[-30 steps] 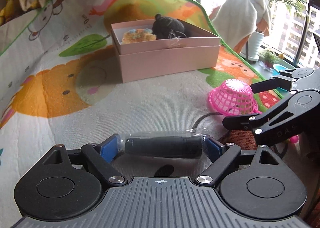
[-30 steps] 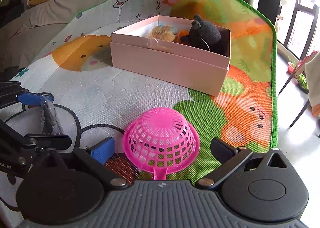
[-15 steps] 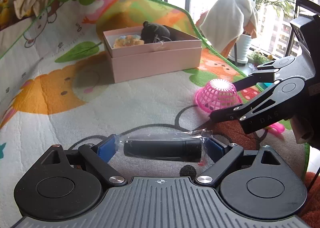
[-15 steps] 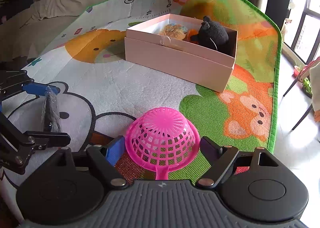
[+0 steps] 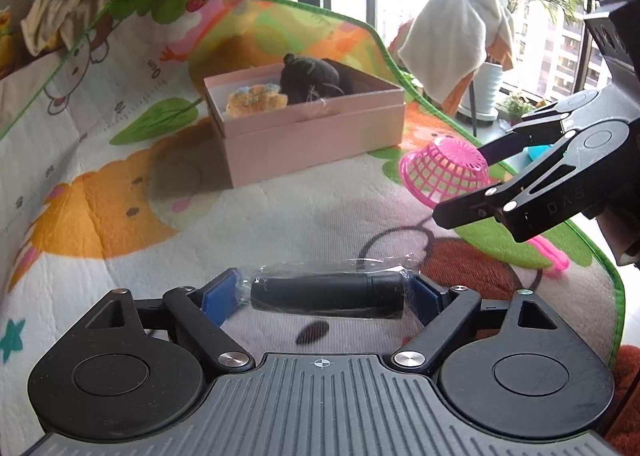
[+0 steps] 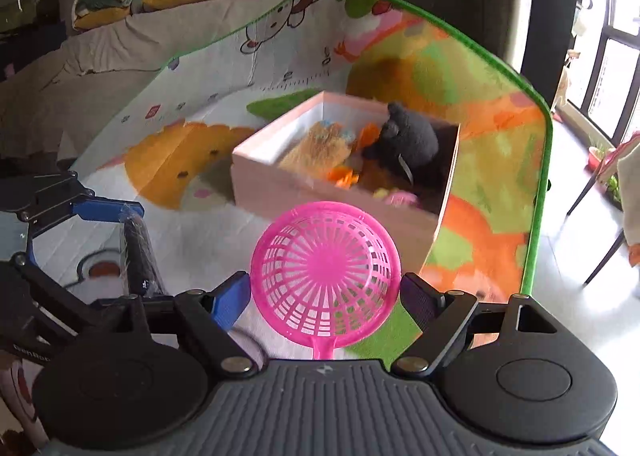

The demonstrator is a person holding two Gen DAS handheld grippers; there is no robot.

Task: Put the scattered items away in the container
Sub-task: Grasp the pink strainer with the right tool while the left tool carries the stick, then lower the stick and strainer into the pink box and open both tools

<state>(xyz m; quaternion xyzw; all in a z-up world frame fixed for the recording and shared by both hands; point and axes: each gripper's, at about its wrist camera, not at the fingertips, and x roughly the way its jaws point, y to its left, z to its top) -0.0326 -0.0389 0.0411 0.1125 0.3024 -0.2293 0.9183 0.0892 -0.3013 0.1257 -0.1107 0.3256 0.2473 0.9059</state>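
Left gripper (image 5: 326, 294): jaws closing on the black cylinder in clear wrap (image 5: 328, 296), gripped end to end between the blue pads and lifted off the mat.
Right gripper (image 6: 326, 292): clamped across the pink strainer (image 6: 326, 276), bowl facing forward, handle toward the camera, raised above the mat.
Pink box (image 5: 316, 139): at twelve o'clock from both grippers, open, on the play mat (image 5: 120, 195).
Box contents: black plush toy (image 6: 408, 139) beside an orange plush (image 5: 256, 101).
Strainer from the left view: at two o'clock.
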